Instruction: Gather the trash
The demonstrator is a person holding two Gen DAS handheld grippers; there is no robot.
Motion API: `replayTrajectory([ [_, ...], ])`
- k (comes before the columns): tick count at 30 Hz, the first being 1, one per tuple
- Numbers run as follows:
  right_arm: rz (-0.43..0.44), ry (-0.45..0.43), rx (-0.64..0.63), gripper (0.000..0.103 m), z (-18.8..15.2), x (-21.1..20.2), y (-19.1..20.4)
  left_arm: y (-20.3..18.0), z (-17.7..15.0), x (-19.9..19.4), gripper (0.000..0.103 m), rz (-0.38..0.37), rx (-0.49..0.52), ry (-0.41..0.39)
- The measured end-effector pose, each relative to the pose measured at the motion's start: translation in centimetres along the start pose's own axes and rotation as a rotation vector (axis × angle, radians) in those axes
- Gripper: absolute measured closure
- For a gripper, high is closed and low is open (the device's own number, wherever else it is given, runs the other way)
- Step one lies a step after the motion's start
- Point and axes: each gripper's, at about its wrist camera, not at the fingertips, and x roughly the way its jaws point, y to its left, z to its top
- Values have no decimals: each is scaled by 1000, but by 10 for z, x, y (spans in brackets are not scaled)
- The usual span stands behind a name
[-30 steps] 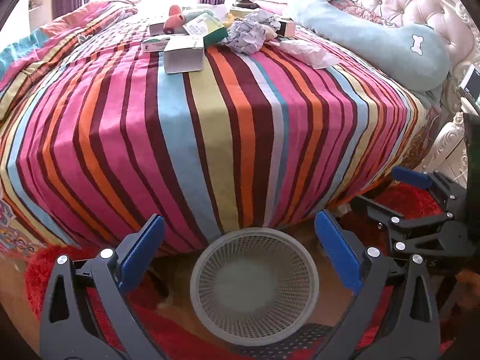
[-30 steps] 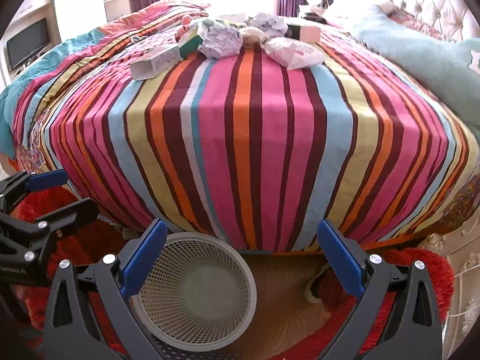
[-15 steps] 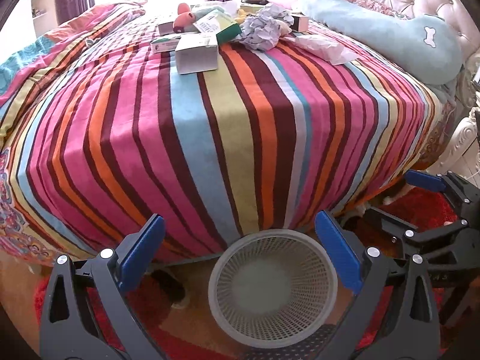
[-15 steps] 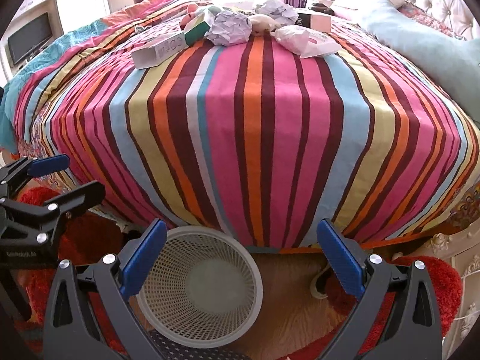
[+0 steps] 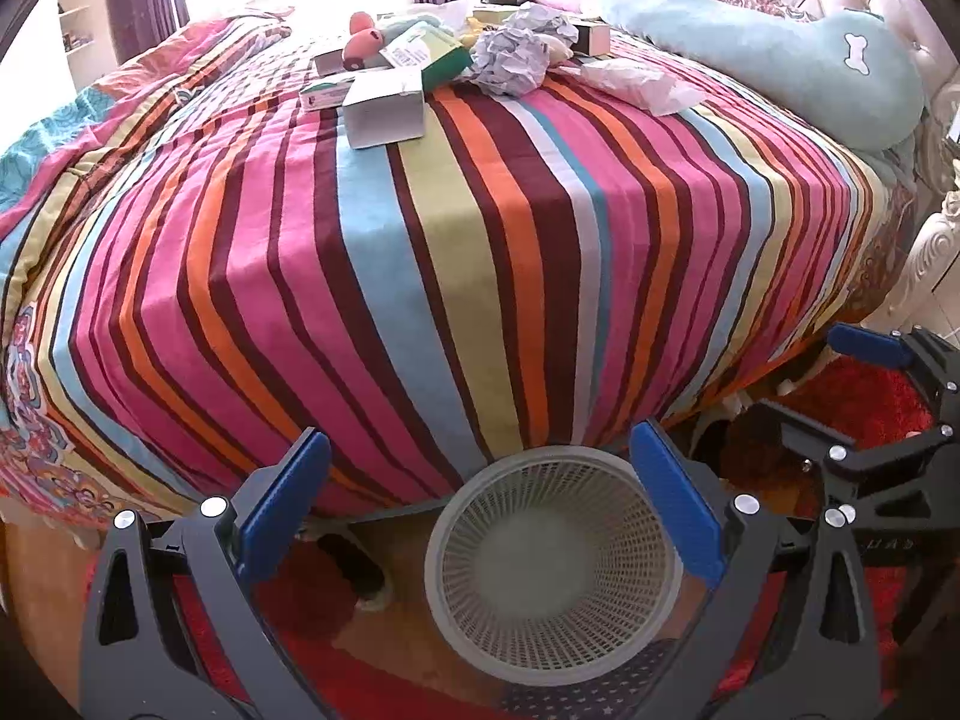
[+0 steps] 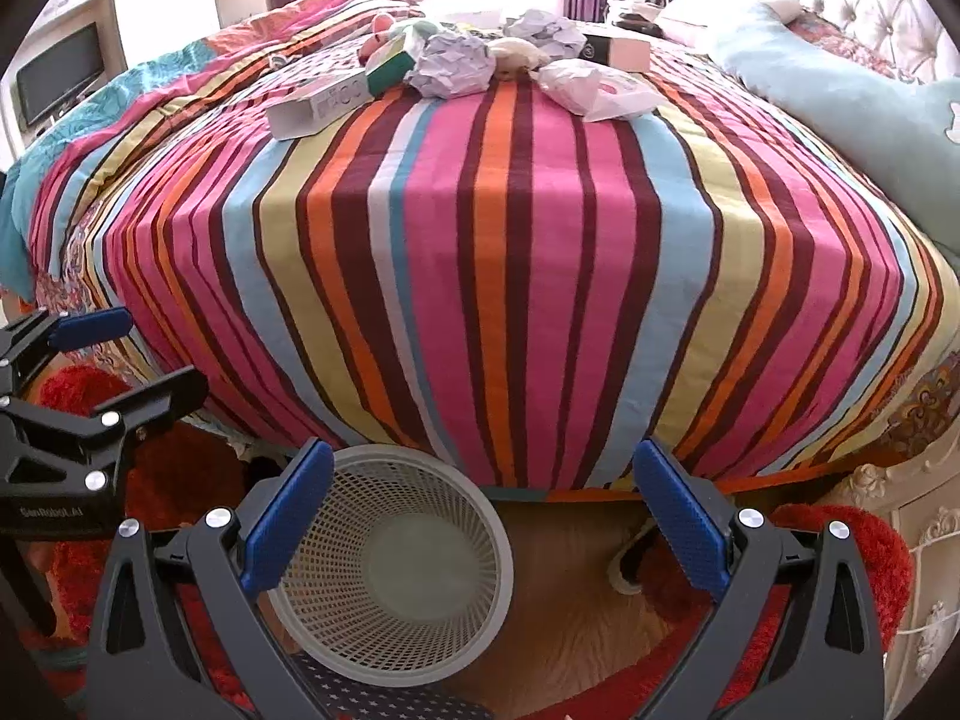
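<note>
A pile of trash lies at the far side of the striped bed: a white box (image 5: 385, 107), a green box (image 5: 429, 54), crumpled paper (image 5: 511, 57) and a white plastic bag (image 5: 636, 83). In the right wrist view I see the white box (image 6: 317, 103), crumpled paper (image 6: 454, 65) and the bag (image 6: 594, 90). A white mesh waste basket (image 5: 552, 564) stands empty on the floor at the bed's foot, also in the right wrist view (image 6: 390, 564). My left gripper (image 5: 480, 510) and right gripper (image 6: 483, 516) are both open and empty, above the basket, far from the trash.
The striped bedspread (image 5: 420, 270) fills the middle. A long light-blue pillow (image 5: 780, 48) lies along the tufted headboard at the right. A red rug (image 6: 840, 546) and a slipper (image 6: 627, 564) are on the floor. A TV (image 6: 57, 81) stands at the far left.
Both grippers have risen and tilted a little toward the bed, so the trash pile looks nearer. The basket has shifted in view. Both stay open.
</note>
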Motion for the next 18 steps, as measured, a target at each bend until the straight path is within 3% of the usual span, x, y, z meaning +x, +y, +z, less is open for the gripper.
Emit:
replayTrajectory([
  [18, -11, 16, -12, 7, -9, 2, 5, -1, -13, 5, 6, -11, -12, 26],
])
